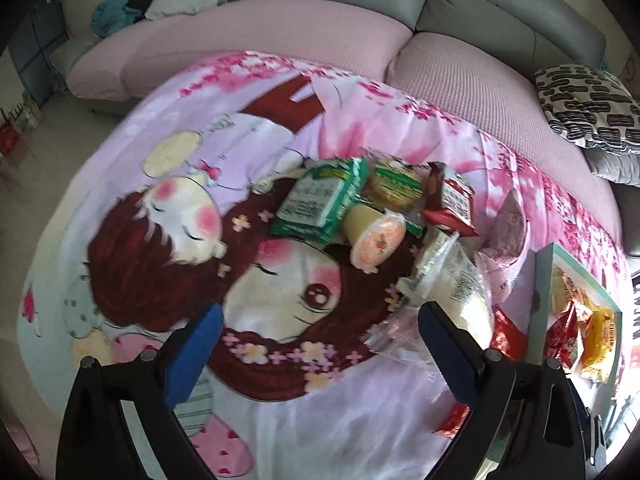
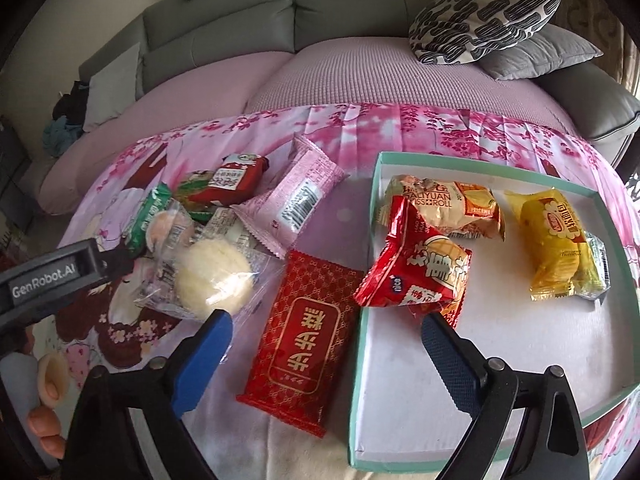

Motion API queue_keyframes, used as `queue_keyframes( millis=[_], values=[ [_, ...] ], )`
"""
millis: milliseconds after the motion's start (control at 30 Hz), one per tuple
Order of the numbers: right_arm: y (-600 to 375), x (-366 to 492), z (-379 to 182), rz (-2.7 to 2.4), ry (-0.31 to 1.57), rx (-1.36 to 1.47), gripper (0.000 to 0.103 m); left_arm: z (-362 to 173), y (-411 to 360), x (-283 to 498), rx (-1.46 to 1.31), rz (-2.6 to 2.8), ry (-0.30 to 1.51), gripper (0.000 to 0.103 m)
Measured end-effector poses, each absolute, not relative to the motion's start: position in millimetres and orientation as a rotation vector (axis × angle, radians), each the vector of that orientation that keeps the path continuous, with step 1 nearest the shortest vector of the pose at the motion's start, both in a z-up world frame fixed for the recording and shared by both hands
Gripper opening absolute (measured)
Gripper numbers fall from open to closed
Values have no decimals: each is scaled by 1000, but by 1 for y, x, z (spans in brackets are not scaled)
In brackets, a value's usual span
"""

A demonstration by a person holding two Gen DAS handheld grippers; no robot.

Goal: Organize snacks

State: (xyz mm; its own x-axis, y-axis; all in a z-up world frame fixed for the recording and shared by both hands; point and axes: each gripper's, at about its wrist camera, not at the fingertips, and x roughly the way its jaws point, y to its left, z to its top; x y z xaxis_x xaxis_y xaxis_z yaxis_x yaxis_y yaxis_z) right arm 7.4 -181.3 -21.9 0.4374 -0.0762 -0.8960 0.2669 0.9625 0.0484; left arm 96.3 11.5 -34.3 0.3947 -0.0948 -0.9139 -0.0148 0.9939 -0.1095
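Note:
A pile of snacks lies on a cartoon-print cloth (image 1: 160, 184): a green pack (image 1: 316, 200), a jelly cup (image 1: 374, 236), a red pack (image 1: 452, 204) and a clear-wrapped round bun (image 1: 460, 284). My left gripper (image 1: 320, 322) is open and empty, just left of the bun. A teal-rimmed white box (image 2: 480, 360) holds a red crumpled pack (image 2: 416, 272), an orange Swiss roll pack (image 2: 444, 204) and a yellow pack (image 2: 560, 244). My right gripper (image 2: 324, 330) is open and empty over a flat red pack (image 2: 308, 340) beside the box.
A pink pack (image 2: 296, 200) and the bun (image 2: 216, 276) lie left of the box. The left gripper's body (image 2: 52, 276) reaches in at left. A grey sofa with pink seat covers (image 1: 320, 28) and a patterned cushion (image 2: 484, 20) stands behind.

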Motion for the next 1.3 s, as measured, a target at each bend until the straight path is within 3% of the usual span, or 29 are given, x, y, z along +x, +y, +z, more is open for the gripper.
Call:
queue_keyframes(
  millis=[200, 667, 833, 1300],
  values=[
    [-189, 11, -22, -274, 1088, 156, 88, -36, -8, 99, -167, -160, 1167, 98],
    [-203, 9, -22, -316, 1088, 168, 88, -70, -47, 110, -213, -225, 1238, 97],
    [-205, 9, -22, -319, 1088, 173, 88, -67, -42, 107, -238, -231, 1239, 80],
    [-203, 6, -15, -288, 1061, 197, 88, -48, -17, 91, -278, -234, 1211, 54]
  ],
)
